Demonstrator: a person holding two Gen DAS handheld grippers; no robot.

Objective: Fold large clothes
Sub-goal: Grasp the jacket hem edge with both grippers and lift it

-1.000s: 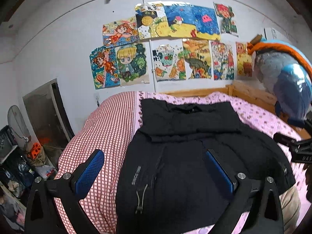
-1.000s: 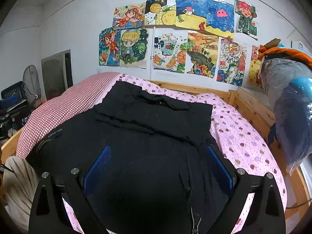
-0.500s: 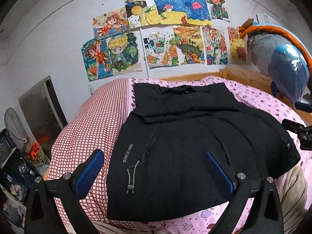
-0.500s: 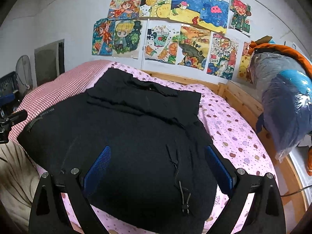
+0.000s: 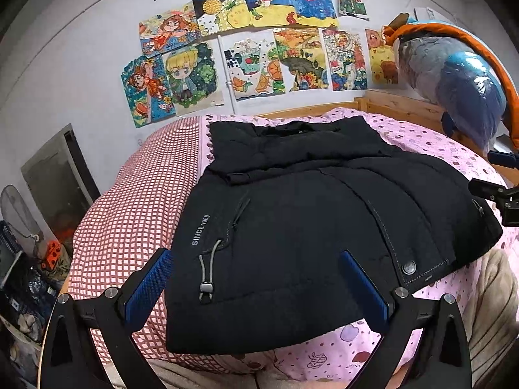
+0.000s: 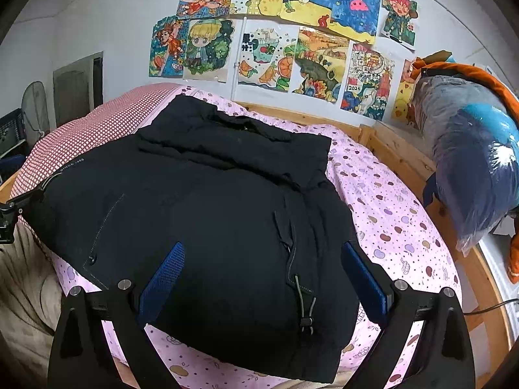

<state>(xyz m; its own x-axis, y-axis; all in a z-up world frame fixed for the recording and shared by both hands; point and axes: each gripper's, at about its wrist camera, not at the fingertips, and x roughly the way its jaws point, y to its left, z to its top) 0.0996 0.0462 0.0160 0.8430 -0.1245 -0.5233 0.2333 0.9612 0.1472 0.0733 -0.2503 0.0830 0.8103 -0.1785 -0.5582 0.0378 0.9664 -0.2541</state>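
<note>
Where laid out on bed (image 5: 421, 136): one black jacket (image 5: 308, 220), folded, flat on pink spotted sheet (image 6: 389, 220), left edge over red checked cover (image 5: 129, 214).

Grippers, two: left gripper (image 5: 256, 278) spread wide, holding nothing, above near hem; right gripper (image 6: 262, 275) likewise wide, nothing between blue pads (image 6: 162, 278), over near right part of jacket.

Drawstring toggles, two: one per view, (image 5: 206, 288) and (image 6: 306, 319).

Wall drawings (image 6: 275, 32): a dozen or so, taped in two rows.

Bagged bundle (image 6: 473, 162): one, blue and orange, on wooden bed rail.

Left view only: snap button (image 5: 408, 267) at hem; tip of right gripper at right edge.

Right view only: cable (image 6: 486, 308) on rail; tip of left gripper at left edge.

Both views: fan (image 6: 34, 110) at far left.
</note>
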